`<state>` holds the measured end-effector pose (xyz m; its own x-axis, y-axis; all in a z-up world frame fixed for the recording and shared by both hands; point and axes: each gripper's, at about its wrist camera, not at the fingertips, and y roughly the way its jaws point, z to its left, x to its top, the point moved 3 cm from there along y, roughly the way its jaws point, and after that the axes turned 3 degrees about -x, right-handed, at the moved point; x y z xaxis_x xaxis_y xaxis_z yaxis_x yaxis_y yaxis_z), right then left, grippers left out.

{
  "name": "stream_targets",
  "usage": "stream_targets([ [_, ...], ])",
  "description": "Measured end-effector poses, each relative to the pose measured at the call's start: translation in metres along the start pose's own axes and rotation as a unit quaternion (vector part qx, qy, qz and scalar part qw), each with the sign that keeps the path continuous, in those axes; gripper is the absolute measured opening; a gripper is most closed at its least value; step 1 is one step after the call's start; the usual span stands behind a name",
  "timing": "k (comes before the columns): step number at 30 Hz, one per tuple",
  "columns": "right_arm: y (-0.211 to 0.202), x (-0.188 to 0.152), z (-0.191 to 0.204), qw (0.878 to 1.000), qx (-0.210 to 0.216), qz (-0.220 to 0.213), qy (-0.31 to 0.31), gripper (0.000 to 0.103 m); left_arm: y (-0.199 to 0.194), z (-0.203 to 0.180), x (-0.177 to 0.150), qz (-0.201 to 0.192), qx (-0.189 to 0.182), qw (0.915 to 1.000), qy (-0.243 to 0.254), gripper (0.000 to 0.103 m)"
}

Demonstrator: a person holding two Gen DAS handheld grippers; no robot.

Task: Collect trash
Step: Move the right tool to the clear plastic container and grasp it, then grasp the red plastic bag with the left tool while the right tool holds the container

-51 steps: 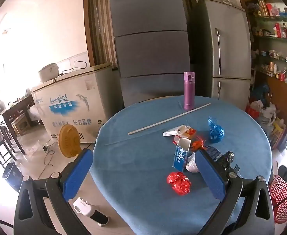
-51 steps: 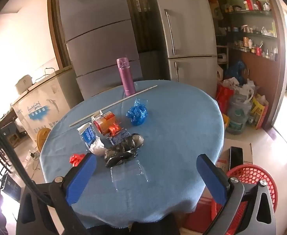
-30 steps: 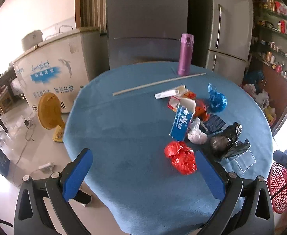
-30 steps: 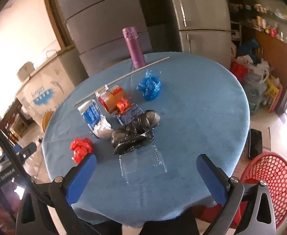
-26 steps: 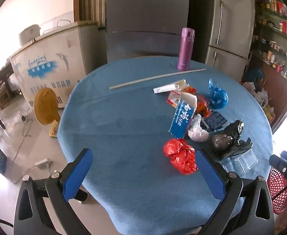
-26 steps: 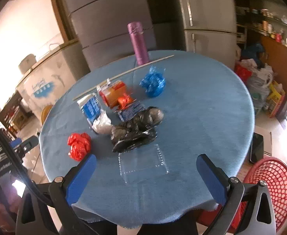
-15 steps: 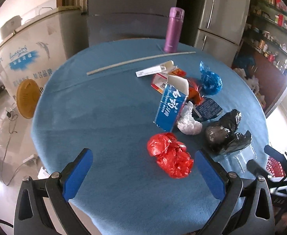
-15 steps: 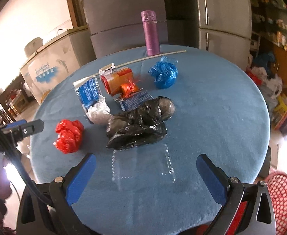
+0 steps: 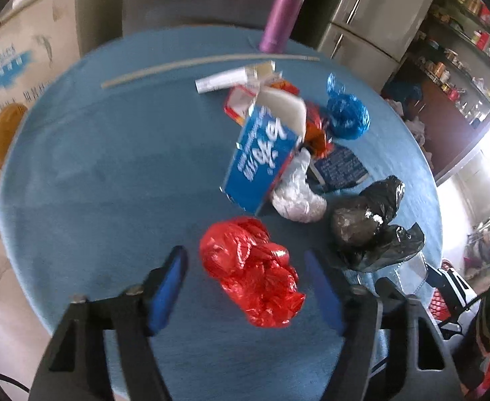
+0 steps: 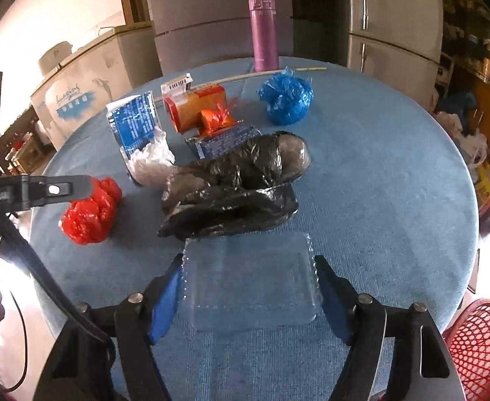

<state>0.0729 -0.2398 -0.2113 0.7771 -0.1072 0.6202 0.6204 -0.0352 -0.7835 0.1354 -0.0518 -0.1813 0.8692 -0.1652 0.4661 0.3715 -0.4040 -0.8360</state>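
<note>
Trash lies on a round table with a blue cloth (image 9: 94, 167). My left gripper (image 9: 245, 287) is open, its fingers on either side of a crumpled red plastic bag (image 9: 251, 270), which also shows in the right wrist view (image 10: 89, 210). My right gripper (image 10: 248, 287) is open around a clear plastic clamshell tray (image 10: 250, 284). Beyond lie a black bag (image 10: 234, 187), a white wad (image 10: 151, 163), a blue carton (image 9: 265, 157), an orange box (image 10: 198, 107) and a blue bag (image 10: 286, 98).
A purple flask (image 10: 263, 30) and a long thin stick (image 9: 208, 63) are at the table's far side. A red mesh basket (image 10: 479, 347) stands on the floor at the right. Fridges and a chest freezer (image 10: 87, 77) stand behind the table.
Both grippers have come down and forward over the table. The left now brackets the red bag and the right brackets the clear tray. Both sets of fingers have narrowed.
</note>
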Motion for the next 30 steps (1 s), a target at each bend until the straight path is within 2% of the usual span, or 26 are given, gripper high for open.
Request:
stream_targets([
  [1,-0.001,0.0,0.0,1.0,0.003,-0.001,0.001,0.075,0.005,0.001,-0.001,0.009,-0.005,0.9999,-0.007,0.058],
  [2,-0.002,-0.001,-0.001,1.0,0.006,-0.001,0.004,0.074,0.007,0.001,-0.003,0.012,-0.011,0.9998,-0.012,0.056],
  [9,-0.022,-0.003,-0.015,0.998,0.045,-0.014,0.033,0.074,0.0,-0.005,-0.006,0.0,-0.013,0.9999,-0.003,0.048],
  [12,-0.037,-0.005,-0.025,0.997,0.049,-0.029,0.043,0.074,-0.008,-0.013,-0.011,-0.003,-0.015,0.9999,0.009,0.047],
  [15,-0.052,-0.005,-0.036,0.996,0.053,-0.046,0.063,0.074,-0.02,-0.028,-0.016,-0.017,-0.026,0.9991,0.027,0.047],
  [18,-0.066,-0.004,-0.047,0.994,0.051,-0.062,0.078,0.074,-0.033,-0.048,-0.019,-0.03,-0.041,0.9971,0.057,0.038],
  [22,-0.078,-0.004,-0.062,0.992,0.04,-0.076,0.092,0.074,-0.048,-0.084,-0.021,-0.059,-0.063,0.9901,0.111,0.037],
  [25,-0.083,-0.008,-0.076,0.991,0.035,-0.08,0.106,0.074,-0.049,-0.095,-0.019,-0.074,-0.043,0.9858,0.145,0.037],
  [27,-0.086,-0.011,-0.082,0.99,0.033,-0.082,0.114,0.074,-0.044,-0.088,-0.017,-0.066,-0.035,0.9879,0.136,0.037],
  [30,-0.089,-0.015,-0.091,0.989,0.03,-0.084,0.121,0.074,-0.031,-0.067,-0.022,-0.033,-0.045,0.994,0.094,0.038],
])
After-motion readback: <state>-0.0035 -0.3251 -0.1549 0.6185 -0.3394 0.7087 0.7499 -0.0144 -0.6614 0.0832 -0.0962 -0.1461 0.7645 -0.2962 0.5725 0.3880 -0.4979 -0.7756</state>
